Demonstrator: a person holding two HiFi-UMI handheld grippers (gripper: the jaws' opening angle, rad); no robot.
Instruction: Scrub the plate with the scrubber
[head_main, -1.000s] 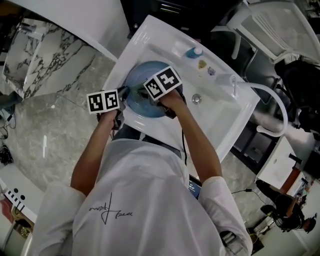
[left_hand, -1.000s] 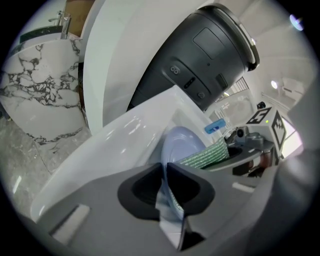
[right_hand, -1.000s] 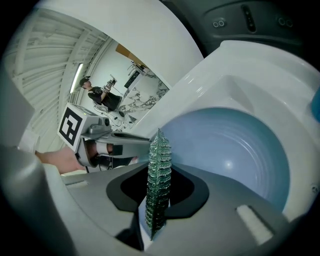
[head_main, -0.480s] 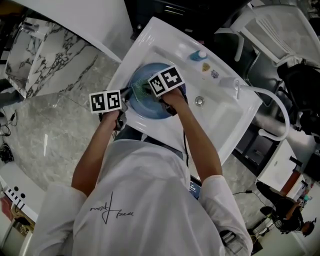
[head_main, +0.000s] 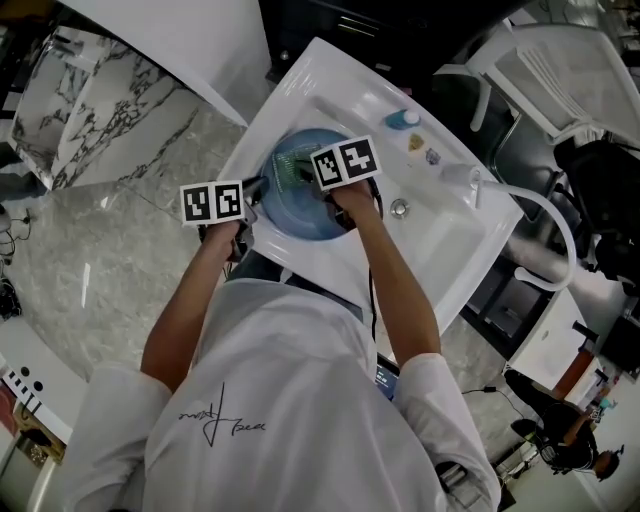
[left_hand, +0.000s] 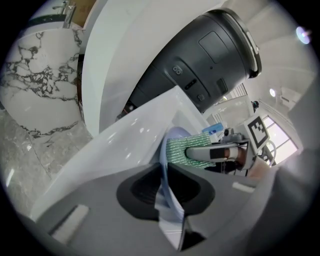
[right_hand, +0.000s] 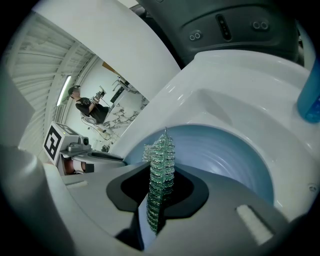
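My left gripper, its jaws just eased slightly wider, pinches the rim of the blue plate tilted in the sink. My right gripper clamps the scrubber at the plate's face. A hard stroke could twist the plate free.

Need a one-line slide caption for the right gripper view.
The right gripper, shut on the green scrubber, at the blue plate in the white sink.

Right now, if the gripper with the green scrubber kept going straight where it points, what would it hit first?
The blue plate in the sink: the right gripper aims its scrubber at the plate's face. Whether the scrubber already touches it is unclear.
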